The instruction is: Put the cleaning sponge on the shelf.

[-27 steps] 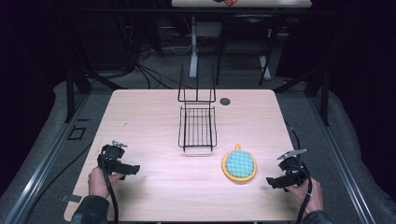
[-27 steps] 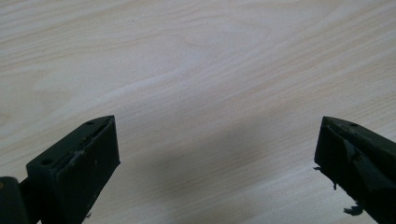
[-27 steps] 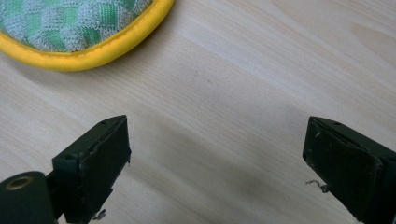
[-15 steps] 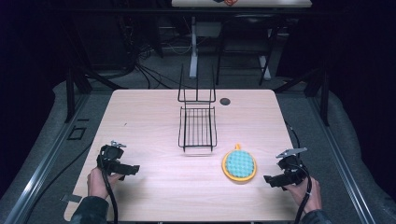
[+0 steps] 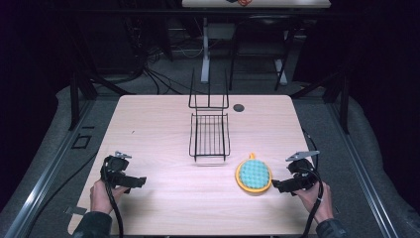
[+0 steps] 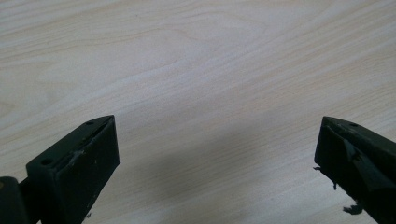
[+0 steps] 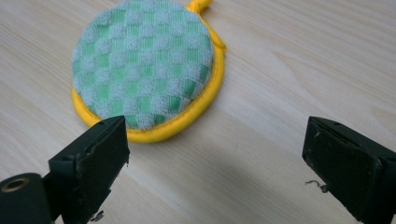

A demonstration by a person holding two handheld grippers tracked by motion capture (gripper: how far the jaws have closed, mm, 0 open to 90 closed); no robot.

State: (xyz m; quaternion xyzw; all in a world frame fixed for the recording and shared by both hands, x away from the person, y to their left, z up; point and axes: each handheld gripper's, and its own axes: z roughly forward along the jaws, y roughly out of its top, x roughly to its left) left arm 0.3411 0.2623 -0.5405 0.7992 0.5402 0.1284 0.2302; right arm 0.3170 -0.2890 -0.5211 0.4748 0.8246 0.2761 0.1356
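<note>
A round pot holder with a green checked face and a yellow rim lies flat on the wooden table, right of centre near the front. My right gripper sits just to its right, open, jaws pointing at it. In the right gripper view the pot holder lies just beyond the wide-apart jaws, nothing between them. My left gripper rests at the front left, open over bare wood. A black wire rack stands at the table's middle, its tall back towards the far edge.
A small dark round hole or cap sits in the table behind the rack on the right. Cables trail from both grippers over the front edge. Dark floor, table legs and cables lie beyond the far edge.
My right gripper has shifted slightly left and forward, closer to the pot holder. The left gripper has stayed where it was.
</note>
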